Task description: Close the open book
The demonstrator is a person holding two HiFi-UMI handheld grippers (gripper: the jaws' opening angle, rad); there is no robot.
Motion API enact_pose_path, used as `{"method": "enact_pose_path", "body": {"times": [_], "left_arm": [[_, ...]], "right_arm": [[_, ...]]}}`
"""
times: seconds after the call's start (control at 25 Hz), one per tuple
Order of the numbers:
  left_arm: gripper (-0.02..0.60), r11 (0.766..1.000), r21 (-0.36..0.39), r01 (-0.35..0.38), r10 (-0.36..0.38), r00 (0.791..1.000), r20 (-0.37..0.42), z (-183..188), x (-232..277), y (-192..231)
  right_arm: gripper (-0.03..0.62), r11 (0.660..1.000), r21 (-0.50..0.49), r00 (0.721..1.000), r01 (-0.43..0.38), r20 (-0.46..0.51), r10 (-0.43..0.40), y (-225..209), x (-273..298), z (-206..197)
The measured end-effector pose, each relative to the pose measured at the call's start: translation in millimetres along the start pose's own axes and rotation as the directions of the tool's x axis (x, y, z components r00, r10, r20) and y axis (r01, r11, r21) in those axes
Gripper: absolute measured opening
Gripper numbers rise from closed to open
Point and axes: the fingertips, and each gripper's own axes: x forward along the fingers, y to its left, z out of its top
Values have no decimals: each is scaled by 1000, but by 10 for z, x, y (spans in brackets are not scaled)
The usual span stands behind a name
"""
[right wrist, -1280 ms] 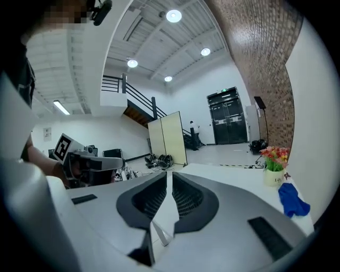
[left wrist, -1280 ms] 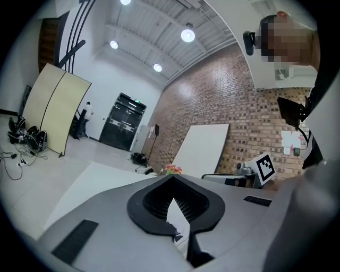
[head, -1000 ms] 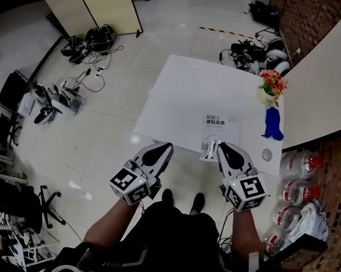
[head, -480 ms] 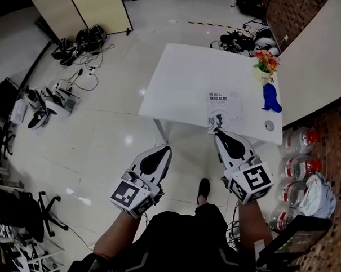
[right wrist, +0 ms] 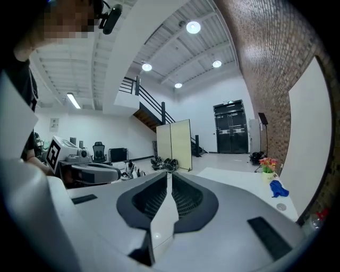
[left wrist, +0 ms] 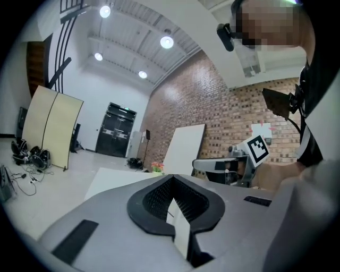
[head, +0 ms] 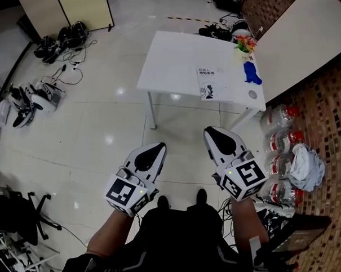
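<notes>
The book lies closed, cover up, near the front edge of the white table, far from me. Both grippers hang over the floor, well short of the table. My left gripper is shut with nothing in it; in the left gripper view its jaws meet. My right gripper is also shut and empty, its jaws pressed together. The table shows in the distance in the right gripper view.
On the table's right side stand flowers, a blue cloth and a small round disc. Water bottles line the brick wall at the right. Gear and cables lie on the floor at the left, near folding panels.
Both grippers have drawn back from the table edge and the book; the table has slid up and away in the head view. The jaws stay shut.
</notes>
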Motion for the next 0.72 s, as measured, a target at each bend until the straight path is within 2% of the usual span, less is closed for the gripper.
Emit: {"method": "enact_pose_path", "body": {"times": [0.16, 0.36, 0.48, 0.6, 0.72], "left_arm": [[-5, 1000, 27, 8, -8, 1000, 2, -26, -257, -495], [-5, 1000, 28, 9, -10, 1000, 29, -73, -395, -1327], [-5, 1000, -11, -19, 19, 999, 34, -171, -355, -1819], [-5, 999, 6, -42, 42, 999, 8, -293, -420, -2206], [-5, 998, 8, -58, 58, 998, 1, -323, -659, -2453]], "right_arm": [[26, 1000, 8, 1000, 7, 23, -7, 204, -591, 23], [25, 1000, 21, 999, -18, 47, 17, 326, -1408, -135], [20, 999, 24, 998, -36, 46, 35, 264, -1879, -289], [12, 998, 33, 997, -59, 50, 57, 282, -2248, -400], [3, 997, 29, 995, -71, 71, 68, 503, -2553, -403]]}}
